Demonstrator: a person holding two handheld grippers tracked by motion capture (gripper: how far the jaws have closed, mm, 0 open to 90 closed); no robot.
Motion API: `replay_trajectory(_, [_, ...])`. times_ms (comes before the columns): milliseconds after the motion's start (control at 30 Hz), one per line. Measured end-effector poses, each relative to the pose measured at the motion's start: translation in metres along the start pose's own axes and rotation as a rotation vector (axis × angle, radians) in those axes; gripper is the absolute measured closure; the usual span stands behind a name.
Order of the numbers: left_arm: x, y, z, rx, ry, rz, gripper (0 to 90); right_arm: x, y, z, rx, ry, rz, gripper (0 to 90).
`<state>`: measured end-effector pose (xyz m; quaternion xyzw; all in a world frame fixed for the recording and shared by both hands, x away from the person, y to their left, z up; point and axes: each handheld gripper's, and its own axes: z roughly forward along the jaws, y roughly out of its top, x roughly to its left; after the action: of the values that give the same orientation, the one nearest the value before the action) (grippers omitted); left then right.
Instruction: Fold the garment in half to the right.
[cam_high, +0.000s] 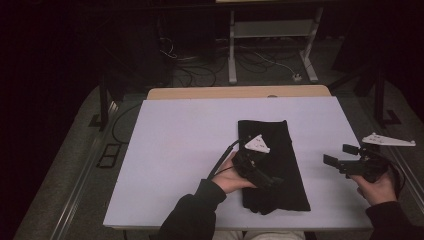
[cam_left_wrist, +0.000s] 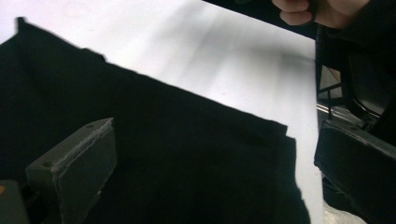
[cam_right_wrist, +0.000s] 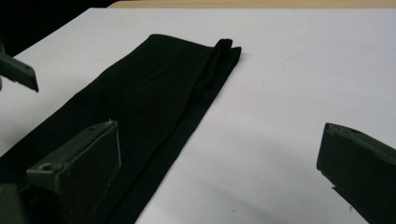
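A black cloth (cam_high: 280, 145), folded into a long narrow strip, lies flat on the white table top (cam_high: 175, 150), right of centre. My left gripper (cam_high: 270, 180) hovers low over the strip's near half, jaws wide open. In the left gripper view the cloth (cam_left_wrist: 187, 154) spreads under the open left gripper (cam_left_wrist: 210, 177), and nothing is pinched. My right gripper (cam_high: 340, 155) is held near the table's right edge, clear of the cloth and open. In the right gripper view the strip (cam_right_wrist: 154, 102) runs away to the left of the open right gripper (cam_right_wrist: 219, 163).
A wooden edge (cam_high: 240, 92) borders the table's far side. Behind it are floor cables and a white stand frame (cam_high: 272, 30). The white top's right edge (cam_left_wrist: 315, 107) drops off close to the cloth's near corner. The person's right hand (cam_left_wrist: 322, 9) is at that side.
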<state>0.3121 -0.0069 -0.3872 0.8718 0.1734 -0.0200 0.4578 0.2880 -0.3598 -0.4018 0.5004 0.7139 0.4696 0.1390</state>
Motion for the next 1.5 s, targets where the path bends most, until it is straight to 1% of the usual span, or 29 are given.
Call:
replay_trajectory(133, [0.004,-0.006,-0.009,-0.014,0.018,-0.01,0.0,0.003,-0.002,-0.001,0.007,0.003,-0.009,0.0])
replay_trajectory(233, [0.008,-0.01,-0.016,-0.017,0.03,-0.015,0.0,0.005,-0.004,-0.003,0.003,0.004,-0.016,0.0])
replay_trajectory(267, [0.008,-0.012,-0.018,-0.022,0.035,-0.022,0.0,0.005,-0.004,-0.003,0.001,0.005,-0.019,0.0])
replay_trajectory(367, [0.011,-0.015,-0.023,-0.028,0.047,-0.027,0.0,0.007,-0.006,-0.004,0.005,0.006,-0.02,0.0])
replay_trajectory(567, [0.015,-0.021,-0.036,-0.04,0.07,-0.033,0.0,0.007,-0.01,-0.007,0.006,0.005,-0.03,0.0])
replay_trajectory(967, [0.025,-0.034,-0.063,-0.081,0.12,-0.063,0.0,0.008,-0.015,-0.008,0.008,0.011,-0.034,0.0])
replay_trajectory(1067, [0.027,-0.036,-0.07,-0.091,0.133,-0.073,0.0,0.008,-0.016,-0.007,0.018,0.012,-0.035,0.0])
replay_trajectory(1133, [0.029,-0.038,-0.076,-0.092,0.147,-0.074,0.0,0.008,-0.016,-0.007,0.017,0.011,-0.04,0.0])
replay_trajectory(1267, [0.032,-0.042,-0.084,-0.101,0.163,-0.087,0.0,0.009,-0.017,-0.007,0.016,0.01,-0.042,0.0])
replay_trajectory(1367, [0.034,-0.046,-0.091,-0.103,0.186,-0.091,0.0,0.008,-0.017,-0.007,0.015,0.009,-0.044,0.0])
replay_trajectory(1500, [0.037,-0.053,-0.099,-0.106,0.202,-0.1,0.0,0.008,-0.018,-0.007,0.017,0.009,-0.046,0.0])
